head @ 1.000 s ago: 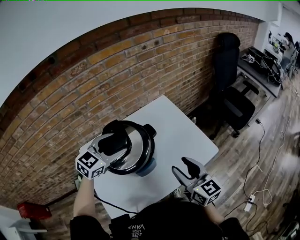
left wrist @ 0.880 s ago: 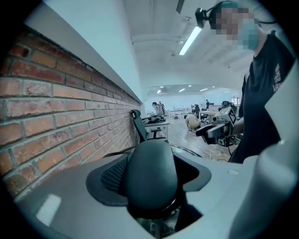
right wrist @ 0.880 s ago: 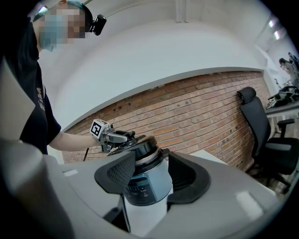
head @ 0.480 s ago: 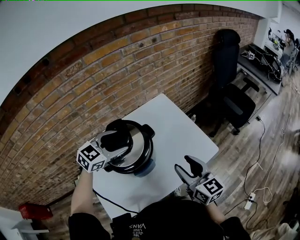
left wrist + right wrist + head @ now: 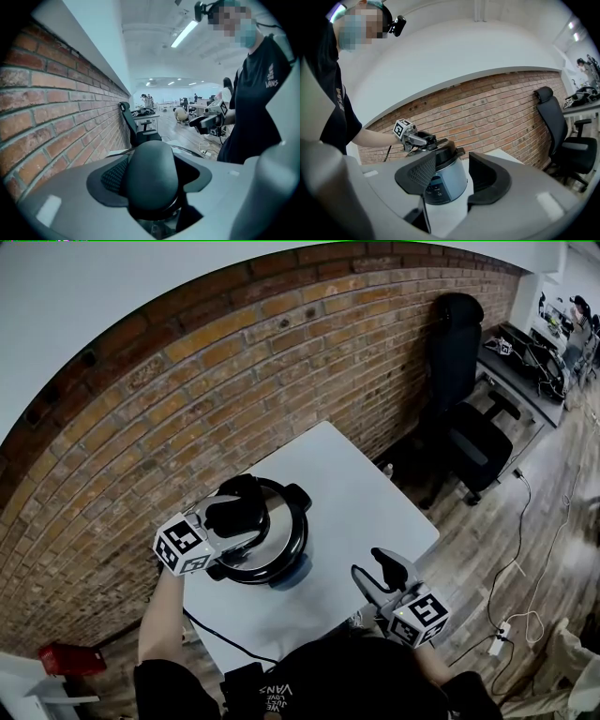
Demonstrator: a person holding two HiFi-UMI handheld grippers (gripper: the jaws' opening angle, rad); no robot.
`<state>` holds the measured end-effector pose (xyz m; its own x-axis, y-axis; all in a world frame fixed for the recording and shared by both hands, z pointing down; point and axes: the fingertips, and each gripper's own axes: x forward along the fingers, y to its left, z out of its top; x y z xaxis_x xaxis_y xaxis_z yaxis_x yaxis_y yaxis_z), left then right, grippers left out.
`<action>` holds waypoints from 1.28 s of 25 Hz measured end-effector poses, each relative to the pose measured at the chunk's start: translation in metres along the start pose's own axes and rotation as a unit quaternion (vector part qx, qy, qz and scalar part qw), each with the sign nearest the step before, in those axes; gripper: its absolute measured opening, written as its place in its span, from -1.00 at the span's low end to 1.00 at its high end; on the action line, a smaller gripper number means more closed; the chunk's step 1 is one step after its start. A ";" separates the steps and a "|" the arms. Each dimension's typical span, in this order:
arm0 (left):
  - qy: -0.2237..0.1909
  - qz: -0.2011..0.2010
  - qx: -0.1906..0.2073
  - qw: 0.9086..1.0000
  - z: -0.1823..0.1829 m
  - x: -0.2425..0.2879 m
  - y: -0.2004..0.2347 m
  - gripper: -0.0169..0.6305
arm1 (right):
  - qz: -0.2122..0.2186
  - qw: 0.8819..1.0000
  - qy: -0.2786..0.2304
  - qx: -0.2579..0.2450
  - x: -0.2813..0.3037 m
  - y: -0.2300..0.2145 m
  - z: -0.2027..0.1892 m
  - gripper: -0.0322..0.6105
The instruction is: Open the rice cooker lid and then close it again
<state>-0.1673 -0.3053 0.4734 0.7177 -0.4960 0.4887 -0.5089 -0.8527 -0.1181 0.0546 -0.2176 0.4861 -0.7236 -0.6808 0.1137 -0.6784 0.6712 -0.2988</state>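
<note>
A blue-grey rice cooker [image 5: 292, 572] stands on the white table [image 5: 352, 493]. Its shiny lid [image 5: 277, 532] lies down on the pot, as the right gripper view also shows on the cooker [image 5: 443, 183]. My left gripper [image 5: 238, 514] reaches over the lid from the left. Its jaws stand wide around the lid's rounded black handle [image 5: 151, 176], which fills the gap between the pads, so it is shut on the handle. My right gripper [image 5: 382, 572] hovers at the table's near right edge, open and empty, pointed at the cooker and apart from it.
A brick wall [image 5: 187, 399] runs close behind the table. A black office chair [image 5: 467, 432] stands to the right, with a desk [image 5: 525, 371] beyond it. Cables and a power strip [image 5: 502, 634] lie on the wooden floor.
The left gripper has dipped a little toward the cooker with the lid handle still between its jaws. The right gripper has stayed where it was.
</note>
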 end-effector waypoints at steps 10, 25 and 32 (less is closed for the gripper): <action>-0.028 -0.030 -0.008 0.999 -0.002 -0.005 0.003 -0.03 | -0.008 1.000 0.003 0.006 0.000 0.002 -0.006 -0.24; -0.001 -0.044 0.022 0.999 -0.007 0.011 -0.002 -0.02 | 0.002 1.000 0.011 0.008 0.010 0.012 -0.007 -0.24; 0.008 -0.013 0.003 1.000 -0.008 0.011 -0.001 -0.01 | 0.003 1.000 0.009 0.012 0.008 0.016 -0.010 -0.24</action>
<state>-0.1631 -0.3083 0.4857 0.7234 -0.4711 0.5048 -0.4873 -0.8663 -0.1102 0.0366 -0.2095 0.4920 -0.7303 -0.6708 0.1296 -0.6707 0.6678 -0.3228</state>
